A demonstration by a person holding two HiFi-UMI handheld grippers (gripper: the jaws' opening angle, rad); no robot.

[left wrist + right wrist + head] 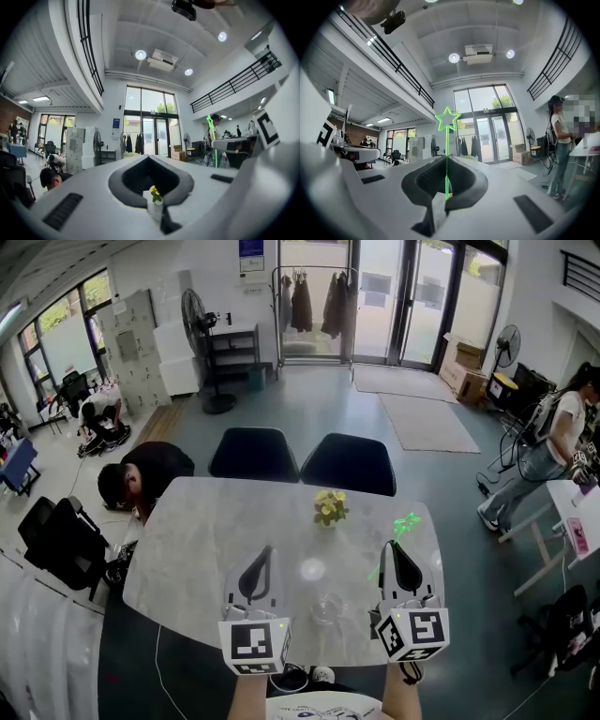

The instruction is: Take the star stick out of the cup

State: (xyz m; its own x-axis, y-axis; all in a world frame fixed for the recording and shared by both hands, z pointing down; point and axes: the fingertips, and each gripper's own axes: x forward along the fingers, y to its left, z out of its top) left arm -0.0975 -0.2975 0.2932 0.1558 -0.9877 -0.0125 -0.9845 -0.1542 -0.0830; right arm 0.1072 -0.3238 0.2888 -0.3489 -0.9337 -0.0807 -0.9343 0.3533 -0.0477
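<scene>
My right gripper [394,551] is shut on the thin green star stick [403,526], held in the air above the right side of the marble table [206,549]. In the right gripper view the stick [447,154] rises upright from between the closed jaws of the right gripper [446,194], its star outline on top. The clear cup [326,609] stands on the table near the front edge, between the two grippers, and the stick is outside it. My left gripper [264,554] hovers left of the cup, jaws together with nothing in them. From the left gripper [157,206] the stick [212,129] shows at right.
A small pot of yellow flowers [330,507] stands mid-table beyond the cup. Two dark chairs [300,460] sit at the far edge. A person [141,479] crouches by the table's left corner; another stands at far right [553,442].
</scene>
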